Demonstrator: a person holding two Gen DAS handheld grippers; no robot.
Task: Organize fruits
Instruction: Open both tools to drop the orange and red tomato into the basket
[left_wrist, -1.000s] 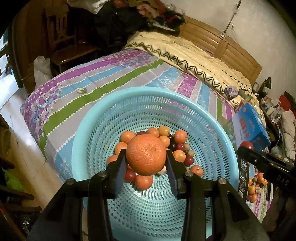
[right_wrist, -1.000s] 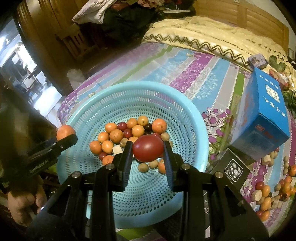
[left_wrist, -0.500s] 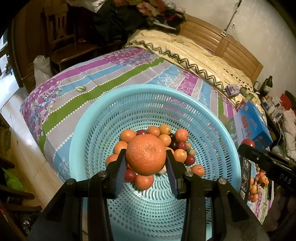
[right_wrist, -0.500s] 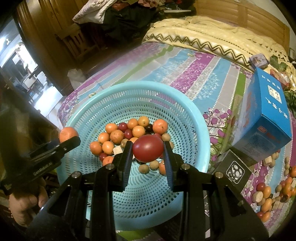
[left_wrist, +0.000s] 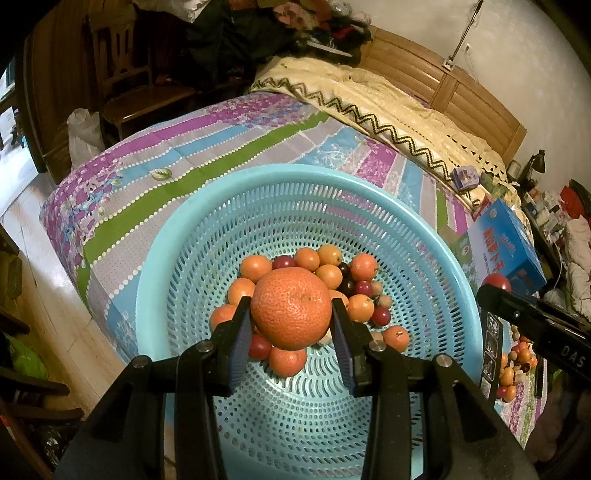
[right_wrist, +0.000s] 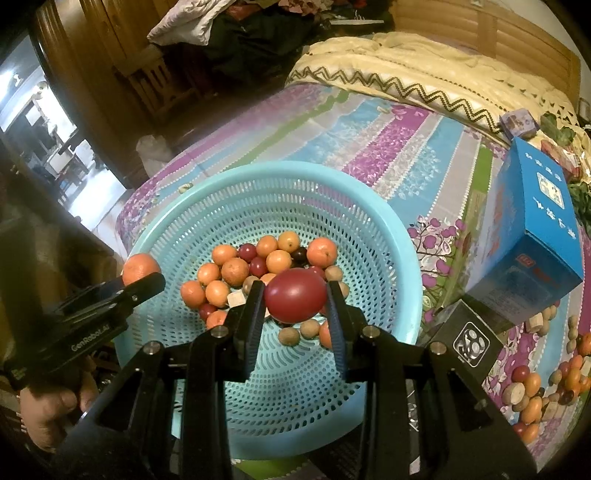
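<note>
With the left claw (left_wrist: 291, 325) gripping an orange (left_wrist: 291, 308) and the right claw (right_wrist: 295, 306) a red fruit (right_wrist: 296, 294) above the basket (right_wrist: 388, 229), lower both close to the pile before releasing.

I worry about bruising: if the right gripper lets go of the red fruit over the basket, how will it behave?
The red fruit looks smooth and rounded, so it would probably roll downhill toward the fruit pile. The blue basket has sloping walls, likely keeping it inside.

Both claws, left (left_wrist: 291, 325) and right (right_wrist: 296, 301), clamped, angled downward.
</note>
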